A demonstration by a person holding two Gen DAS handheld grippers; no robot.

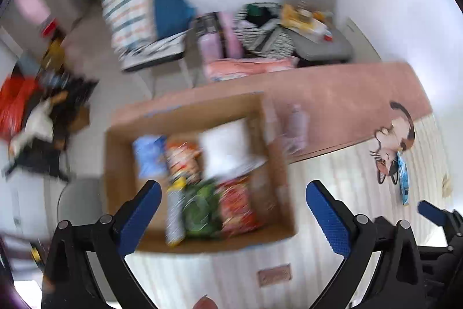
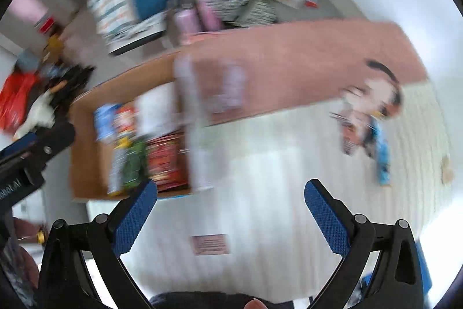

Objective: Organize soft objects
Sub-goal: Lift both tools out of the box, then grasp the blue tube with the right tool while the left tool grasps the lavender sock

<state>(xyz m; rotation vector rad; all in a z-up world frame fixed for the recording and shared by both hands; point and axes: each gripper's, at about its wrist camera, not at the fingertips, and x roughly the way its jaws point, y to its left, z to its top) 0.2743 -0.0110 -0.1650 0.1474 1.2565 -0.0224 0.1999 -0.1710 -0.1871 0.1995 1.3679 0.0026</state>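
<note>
I see an open brown cardboard box [image 1: 121,164] at the bed's left edge, packed with soft packets standing side by side: a pale blue pouch [image 1: 149,155], an orange-red bag [image 1: 182,158], a green bag [image 1: 199,210], a red bag [image 1: 237,204] and a white packet [image 1: 225,146]. A flat cat-shaped cushion [image 1: 393,144] lies near the bed's right edge, touching a small blue packet [image 1: 403,181].
</note>
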